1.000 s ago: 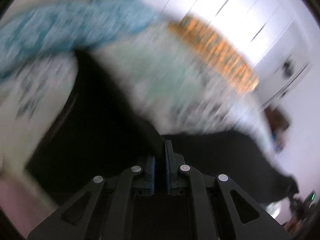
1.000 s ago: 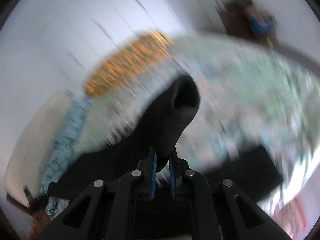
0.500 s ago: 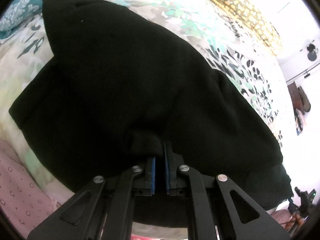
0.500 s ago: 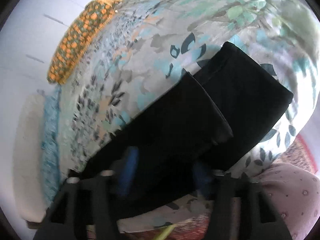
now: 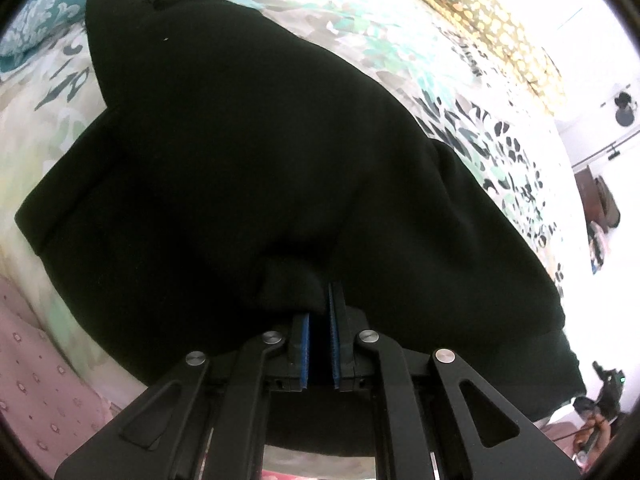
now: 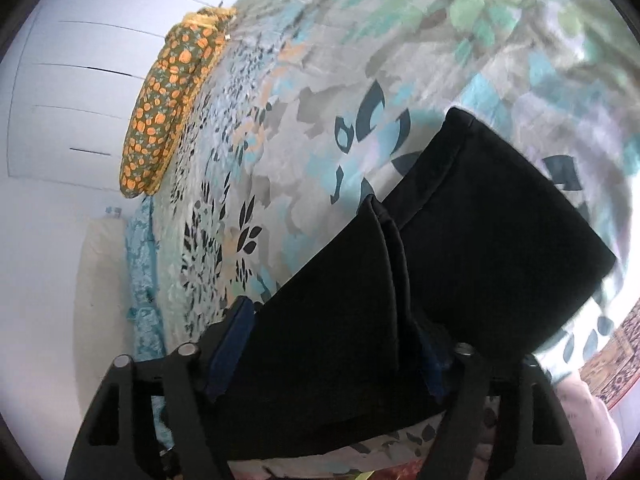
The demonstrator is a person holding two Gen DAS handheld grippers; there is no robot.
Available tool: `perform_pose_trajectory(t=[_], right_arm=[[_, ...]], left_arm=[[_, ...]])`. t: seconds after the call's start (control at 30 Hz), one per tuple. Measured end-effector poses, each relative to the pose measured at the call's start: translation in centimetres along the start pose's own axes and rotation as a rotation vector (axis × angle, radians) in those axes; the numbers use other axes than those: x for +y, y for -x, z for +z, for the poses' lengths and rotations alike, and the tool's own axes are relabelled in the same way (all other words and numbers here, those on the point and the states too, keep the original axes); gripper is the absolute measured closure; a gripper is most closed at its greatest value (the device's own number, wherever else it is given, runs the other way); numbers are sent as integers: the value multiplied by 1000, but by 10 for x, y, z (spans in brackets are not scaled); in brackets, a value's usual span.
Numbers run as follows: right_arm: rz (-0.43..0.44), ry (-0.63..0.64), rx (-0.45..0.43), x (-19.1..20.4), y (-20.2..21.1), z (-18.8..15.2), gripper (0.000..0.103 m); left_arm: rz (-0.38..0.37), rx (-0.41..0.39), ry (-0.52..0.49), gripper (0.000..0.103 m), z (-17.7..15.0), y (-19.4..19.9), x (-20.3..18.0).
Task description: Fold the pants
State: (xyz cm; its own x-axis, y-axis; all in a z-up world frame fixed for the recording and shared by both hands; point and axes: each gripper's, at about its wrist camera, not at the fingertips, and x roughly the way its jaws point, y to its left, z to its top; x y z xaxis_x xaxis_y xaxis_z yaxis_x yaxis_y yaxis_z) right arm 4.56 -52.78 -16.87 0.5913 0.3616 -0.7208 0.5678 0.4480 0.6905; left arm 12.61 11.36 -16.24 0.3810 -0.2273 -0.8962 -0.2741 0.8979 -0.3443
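The black pants (image 5: 248,152) lie on the bed (image 5: 400,40), folded over on themselves, on the patterned bedspread near its close edge. The left gripper (image 5: 319,322) has its jaws nearly shut on a small bunch of the cloth at the near edge of the fold; the pinched lump sits right at the blue pads, so that hand has hold of the top layer.

The right gripper (image 6: 332,344) is another matter. Its jaws have just been closing in part after springing wide, and they stand well apart, one on each side of the folded edge. Cloth lies between them, but the pads do not look to press on it, so I'd say that side is let go.

From the right wrist view the pants (image 6: 460,240) run away from the jaws, up and to the right across the bed (image 6: 320,80), long axis slanting off from the gripper, with a layered edge showing where one fold lies on another. The fold looks laid down; next, I'd judge, the left lets go too. An orange-flowered pillow (image 6: 168,108) lies well apart by the wall.
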Motion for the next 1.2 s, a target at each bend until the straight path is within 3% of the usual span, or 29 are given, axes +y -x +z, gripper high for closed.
perform_pose_trajectory(t=[0.1, 0.17, 0.27, 0.43, 0.73, 0.9, 1.2], right_arm=[[-99, 106, 55, 13, -7, 7, 88], [-180, 214, 77, 25, -7, 8, 90], [-374, 404, 106, 36, -6, 4, 90], [-548, 464, 103, 18, -1, 3, 90], [-638, 546, -48, 23, 23, 1, 90], [-723, 579, 30, 20, 9, 5, 90], [-739, 584, 29, 20, 5, 6, 90]], left_arm=[[4, -2, -5, 96, 0, 0, -2], [5, -5, -13, 96, -1, 1, -4], [-20, 25, -36, 96, -7, 6, -10], [-68, 85, -117, 95, -24, 12, -29], [-85, 138, -168, 95, -37, 10, -45], [-47, 200, -216, 95, -45, -3, -51], [-54, 207, -219, 95, -48, -2, -51]])
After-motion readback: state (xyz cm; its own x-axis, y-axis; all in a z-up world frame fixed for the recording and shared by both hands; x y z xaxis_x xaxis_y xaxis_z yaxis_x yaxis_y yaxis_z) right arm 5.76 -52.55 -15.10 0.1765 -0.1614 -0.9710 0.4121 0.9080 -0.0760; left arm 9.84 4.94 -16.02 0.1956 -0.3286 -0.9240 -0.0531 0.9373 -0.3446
